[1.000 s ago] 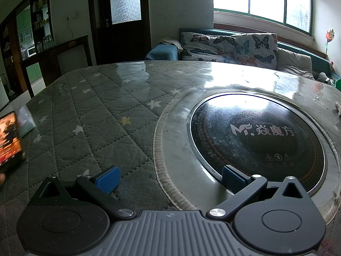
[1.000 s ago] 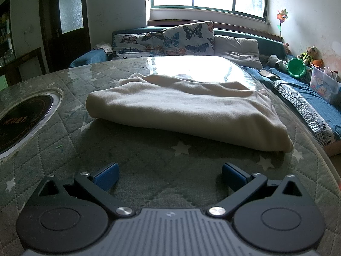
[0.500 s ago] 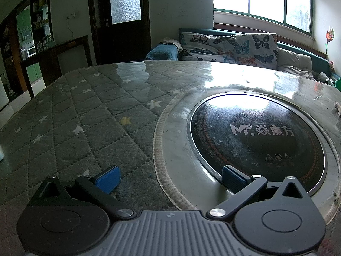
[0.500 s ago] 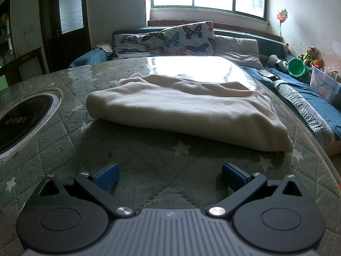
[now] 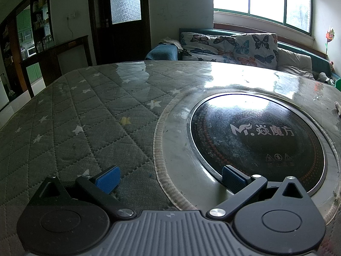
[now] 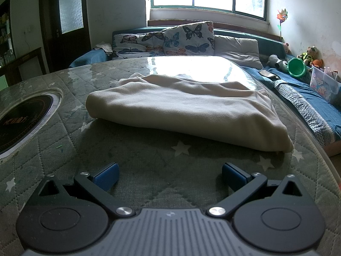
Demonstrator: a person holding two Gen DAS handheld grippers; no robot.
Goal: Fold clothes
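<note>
A cream garment (image 6: 187,108) lies folded in a thick flat bundle on the quilted star-pattern table cover (image 6: 149,157), ahead of my right gripper (image 6: 169,176). The right gripper is open and empty, low over the cover, a short way short of the garment's near edge. My left gripper (image 5: 169,177) is open and empty, low over the table, one blue pad over the quilted cover (image 5: 85,128) and the other over the rim of the round black cooktop (image 5: 255,140). The garment does not show in the left wrist view.
The round black cooktop is set into the table and also shows at the left of the right wrist view (image 6: 23,121). A sofa with butterfly cushions (image 6: 170,39) stands beyond the table. A blue bench with toys and a green bucket (image 6: 296,67) lies to the right.
A phone and hand at the left edge of the left wrist view have left the frame. Both grippers and the garment have not moved.
</note>
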